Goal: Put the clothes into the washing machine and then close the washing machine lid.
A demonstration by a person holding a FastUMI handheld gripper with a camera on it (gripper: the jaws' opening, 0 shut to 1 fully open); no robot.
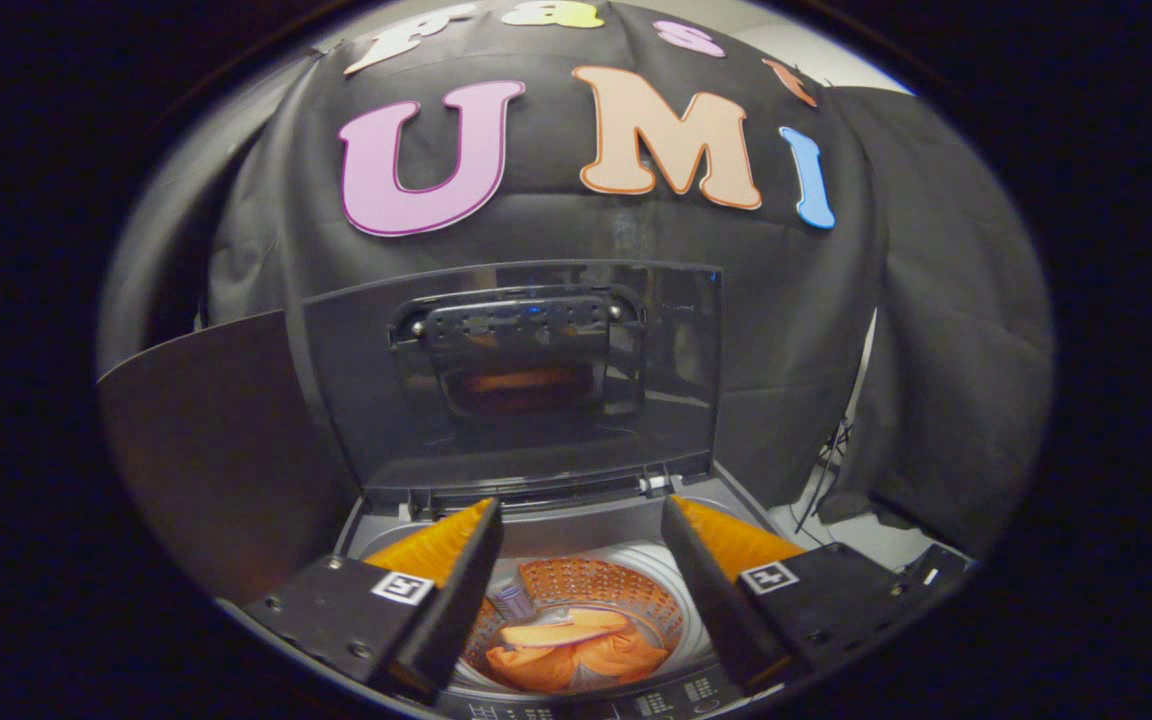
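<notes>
1. Hovering above the open washing machine (626,520), the gripper (581,520) holds its two fingers spread wide, with nothing between them and nothing touching either pad.
2. Orange clothes (576,650) lie bunched at the bottom of the perforated drum (586,585), seen down through the gap between the fingers; so the loading part of the task looks done.
3. The lid (516,380) stands upright beyond the fingertips, hinged at the back of the machine, its dark glass panel facing the gripper and its handle (526,325) high on that panel.
4. Closing it looks like the remaining step, and that is where trouble could come.
5. One risk: a push on the smooth glass could slide off rather than tip the lid forward, since the open fingers give no real hold on a flat panel.
6. Another risk: once past its balance point the lid may drop quickly and slam onto the fingers, which sit directly above the drum opening.
7. A third, smaller risk: a fold of cloth riding up near the drum rim could be caught under the lid, though right now the clothes appear to sit well down inside.
</notes>
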